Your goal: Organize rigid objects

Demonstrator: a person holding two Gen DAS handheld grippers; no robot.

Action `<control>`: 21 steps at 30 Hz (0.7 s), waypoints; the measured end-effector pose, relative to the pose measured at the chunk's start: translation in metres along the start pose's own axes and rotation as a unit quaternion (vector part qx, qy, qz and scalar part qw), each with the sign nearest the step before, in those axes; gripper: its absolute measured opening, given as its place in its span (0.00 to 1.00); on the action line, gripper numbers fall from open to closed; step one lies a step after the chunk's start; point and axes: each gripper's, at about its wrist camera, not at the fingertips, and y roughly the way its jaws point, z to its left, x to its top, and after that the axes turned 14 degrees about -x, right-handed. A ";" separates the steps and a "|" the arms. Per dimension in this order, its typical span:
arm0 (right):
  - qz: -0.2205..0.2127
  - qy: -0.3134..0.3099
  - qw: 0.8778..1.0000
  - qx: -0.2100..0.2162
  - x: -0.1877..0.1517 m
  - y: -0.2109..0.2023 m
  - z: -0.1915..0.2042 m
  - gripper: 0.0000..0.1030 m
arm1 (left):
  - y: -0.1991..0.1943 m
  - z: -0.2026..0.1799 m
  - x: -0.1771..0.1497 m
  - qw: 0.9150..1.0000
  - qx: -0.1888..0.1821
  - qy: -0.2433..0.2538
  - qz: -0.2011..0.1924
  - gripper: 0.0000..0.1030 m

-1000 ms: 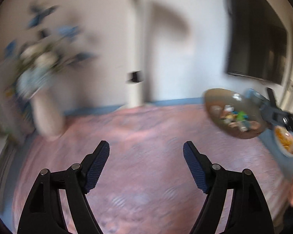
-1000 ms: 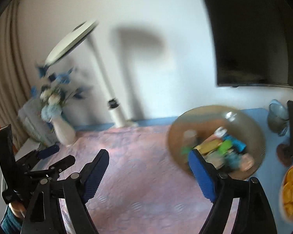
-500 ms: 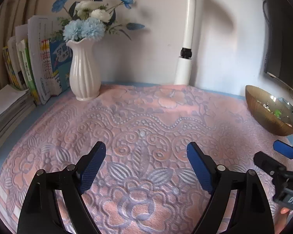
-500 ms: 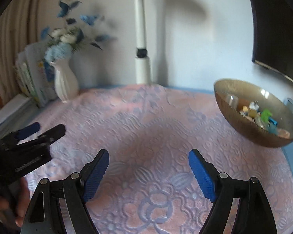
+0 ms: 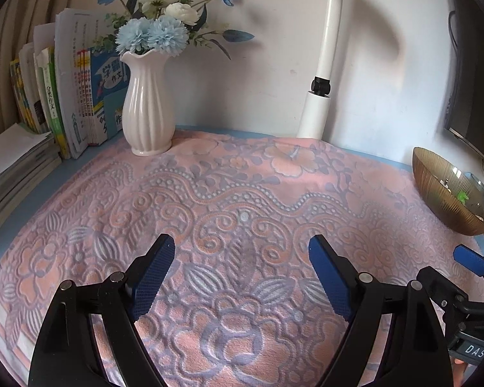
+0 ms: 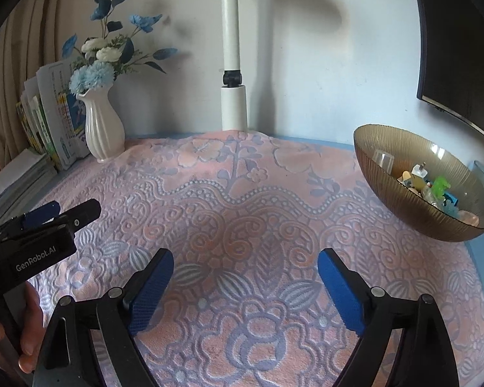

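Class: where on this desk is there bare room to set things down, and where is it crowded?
The pink cloth lies bare between the white vase, lamp post and glass bowl. Crowded: books beside the vase, and the bowl's small items.

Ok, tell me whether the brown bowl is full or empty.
Partly filled: the brown bowl holds small toys piled low against its right side.

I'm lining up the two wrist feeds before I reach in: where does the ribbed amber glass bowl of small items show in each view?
Left wrist: the ribbed amber glass bowl sits at the far right edge, seen mostly from its side.
Right wrist: the bowl is at right, above centre, its small items visible inside.
Shared landmark: the white ribbed vase of blue and white flowers, upper left in both, on the pink patterned cloth.
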 end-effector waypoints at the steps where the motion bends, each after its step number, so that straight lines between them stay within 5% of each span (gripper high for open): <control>1: 0.002 0.003 1.000 -0.001 0.000 0.000 0.000 0.87 | 0.000 0.000 0.000 1.000 0.000 -0.001 0.001 0.82; 21: 0.011 0.003 1.000 -0.005 -0.001 0.004 0.000 0.88 | 0.001 0.007 -0.001 1.000 -0.002 -0.013 0.005 0.82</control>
